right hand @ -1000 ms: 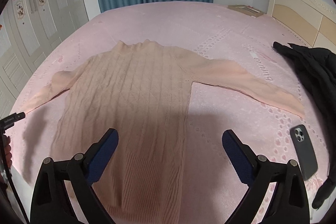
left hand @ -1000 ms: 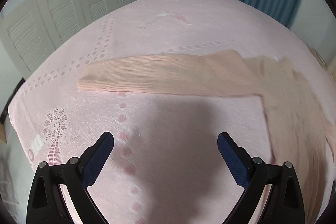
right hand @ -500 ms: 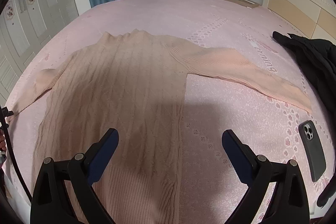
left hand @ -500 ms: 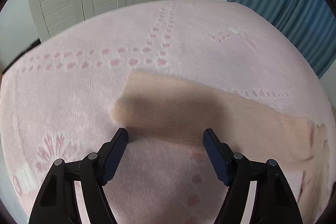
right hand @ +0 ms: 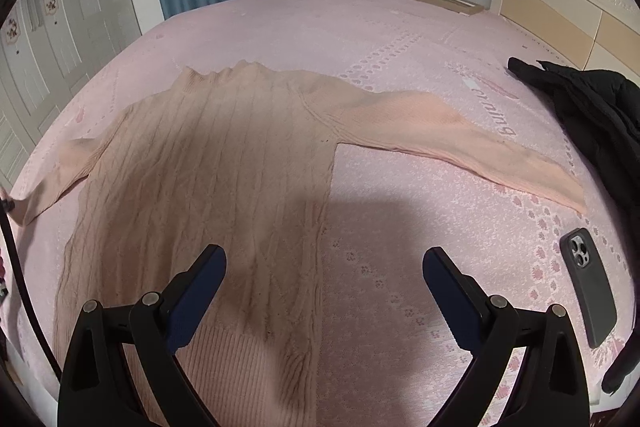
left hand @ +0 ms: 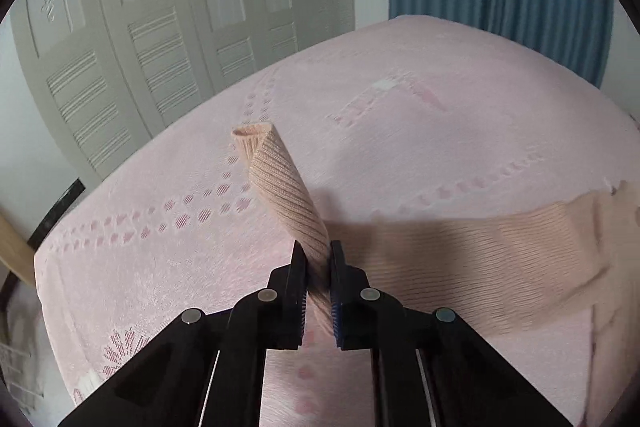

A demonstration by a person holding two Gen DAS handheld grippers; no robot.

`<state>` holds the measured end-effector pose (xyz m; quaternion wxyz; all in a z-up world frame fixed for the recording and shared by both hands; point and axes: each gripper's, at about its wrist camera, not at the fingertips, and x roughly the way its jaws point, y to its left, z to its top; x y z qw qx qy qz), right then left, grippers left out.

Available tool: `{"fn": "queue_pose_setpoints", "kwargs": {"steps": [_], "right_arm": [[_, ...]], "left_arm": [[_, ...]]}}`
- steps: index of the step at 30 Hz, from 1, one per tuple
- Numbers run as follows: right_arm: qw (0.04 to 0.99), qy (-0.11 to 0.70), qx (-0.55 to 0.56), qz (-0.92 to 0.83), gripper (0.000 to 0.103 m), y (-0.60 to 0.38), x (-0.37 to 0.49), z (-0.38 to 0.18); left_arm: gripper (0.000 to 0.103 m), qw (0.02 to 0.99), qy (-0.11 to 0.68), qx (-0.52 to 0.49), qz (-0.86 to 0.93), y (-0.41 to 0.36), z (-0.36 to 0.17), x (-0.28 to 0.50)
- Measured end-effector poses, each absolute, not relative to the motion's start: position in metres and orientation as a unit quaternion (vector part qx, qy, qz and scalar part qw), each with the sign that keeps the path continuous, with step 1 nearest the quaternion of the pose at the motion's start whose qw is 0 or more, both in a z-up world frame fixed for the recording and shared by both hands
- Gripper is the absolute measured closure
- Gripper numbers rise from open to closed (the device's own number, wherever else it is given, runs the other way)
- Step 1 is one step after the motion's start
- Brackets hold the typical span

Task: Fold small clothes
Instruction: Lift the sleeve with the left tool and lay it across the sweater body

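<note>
Left wrist view showed the left gripper [left hand: 318,267], its jaws just closed, clamped on the sweater's [right hand: 208,179] left sleeve [left hand: 286,195], whose long axis ran right toward the body spread on the bed [right hand: 360,27], while the right gripper [right hand: 324,267] hovered with fingers apart above the near hem.

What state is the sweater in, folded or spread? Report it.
Mostly spread: the sweater lies flat on the bed, one sleeve outstretched; the other sleeve's cuff is pinched and lifted by the left gripper.
</note>
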<state>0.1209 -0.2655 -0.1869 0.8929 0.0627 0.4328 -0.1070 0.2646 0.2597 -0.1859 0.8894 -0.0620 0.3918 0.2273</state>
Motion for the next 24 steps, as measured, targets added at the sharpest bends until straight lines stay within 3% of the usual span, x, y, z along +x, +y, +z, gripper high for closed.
{"fn": "queue_pose_setpoints", "kwargs": {"steps": [13, 24], "right_arm": [[0.907, 0.393, 0.11, -0.109, 0.006, -0.315, 0.089, -0.157], [0.9, 0.393, 0.12, -0.143, 0.006, -0.374, 0.067, -0.158]], "left_arm": [[0.093, 0.943, 0.323, -0.001, 0.085, 0.086, -0.081, 0.294], [0.094, 0.932, 0.351, 0.001, -0.089, -0.109, -0.103, 0.309]]}}
